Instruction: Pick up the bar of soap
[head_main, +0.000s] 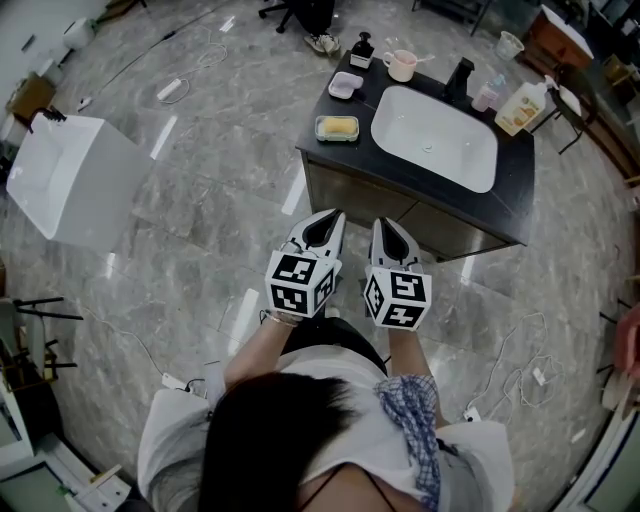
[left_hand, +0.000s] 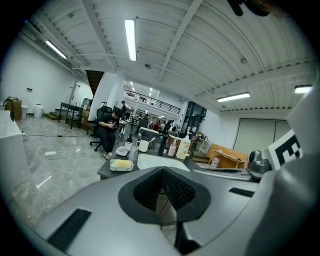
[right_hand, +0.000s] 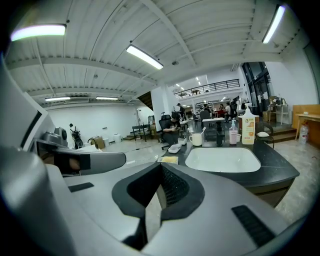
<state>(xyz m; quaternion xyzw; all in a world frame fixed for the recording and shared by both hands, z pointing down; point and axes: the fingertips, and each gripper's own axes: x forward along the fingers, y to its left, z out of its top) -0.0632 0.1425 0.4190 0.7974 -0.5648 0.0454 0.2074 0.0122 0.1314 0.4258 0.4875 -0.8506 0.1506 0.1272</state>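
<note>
Left gripper (head_main: 324, 222) and right gripper (head_main: 389, 232) held side by side ahead of the person, both angled slightly downward, jaws together, nothing between them

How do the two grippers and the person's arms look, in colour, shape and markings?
The left gripper and right gripper are alike: pale grey shells that taper to a point, with black ribbed pads inside. Each carries a white cube with black square markers. The person wears a white short-sleeved top.
</note>
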